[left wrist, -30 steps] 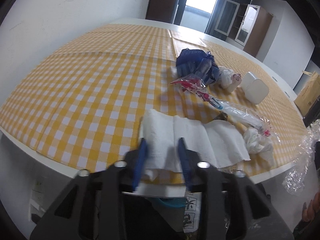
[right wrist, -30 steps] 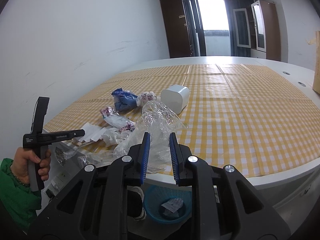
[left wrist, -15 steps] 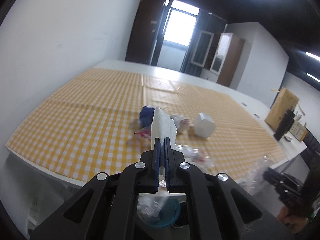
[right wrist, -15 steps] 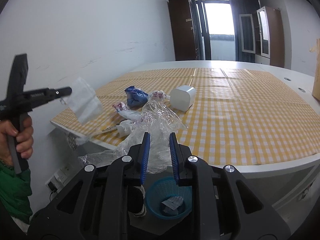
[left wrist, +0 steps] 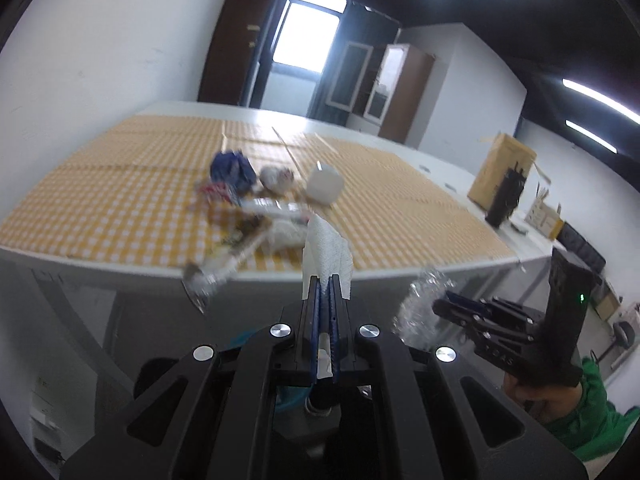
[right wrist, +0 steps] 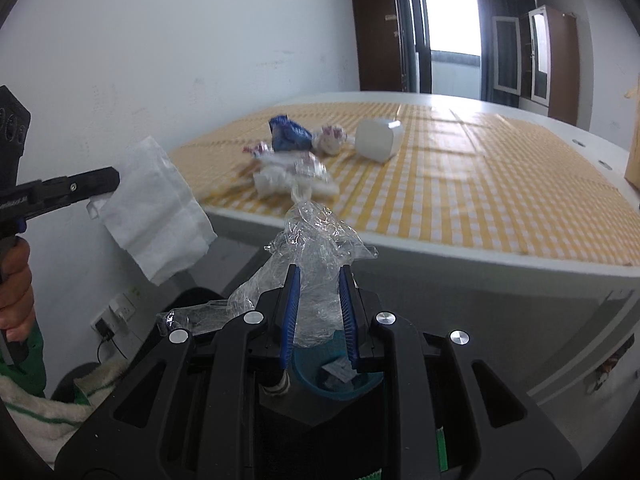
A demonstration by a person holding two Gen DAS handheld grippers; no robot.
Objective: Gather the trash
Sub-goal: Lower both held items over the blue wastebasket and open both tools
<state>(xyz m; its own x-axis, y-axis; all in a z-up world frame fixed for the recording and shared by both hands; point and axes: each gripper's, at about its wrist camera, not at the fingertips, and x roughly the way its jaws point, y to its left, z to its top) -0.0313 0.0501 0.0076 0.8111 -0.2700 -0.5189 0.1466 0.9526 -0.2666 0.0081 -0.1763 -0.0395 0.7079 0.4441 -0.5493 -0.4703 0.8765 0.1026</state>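
My left gripper point(left wrist: 325, 280) is shut on a white paper towel point(left wrist: 326, 250), held in the air in front of the table edge. In the right wrist view that same towel point(right wrist: 156, 210) hangs from the left gripper point(right wrist: 114, 184) at the left. My right gripper point(right wrist: 319, 276) is shut on a crumpled clear plastic bag point(right wrist: 314, 252); it shows in the left wrist view as a gripper point(left wrist: 450, 300) at the lower right with the bag point(left wrist: 420, 304). A blue basket point(right wrist: 336, 380) with a scrap in it sits on the floor below the right gripper.
More trash lies on the yellow checked tablecloth point(right wrist: 460, 184): a blue wrapper point(right wrist: 290, 134), a crumpled white wrapper point(right wrist: 330, 140), a white container point(right wrist: 378, 138) and a red-and-white plastic wrapper point(right wrist: 292, 168). A loose wrapper point(left wrist: 224, 260) hangs over the table edge. A wall socket point(right wrist: 120, 312) is low on the left wall.
The left gripper shut on the paper towel, lifted it off the table and drew back and right. The right gripper with its bag moved back and down, away from the table edge.
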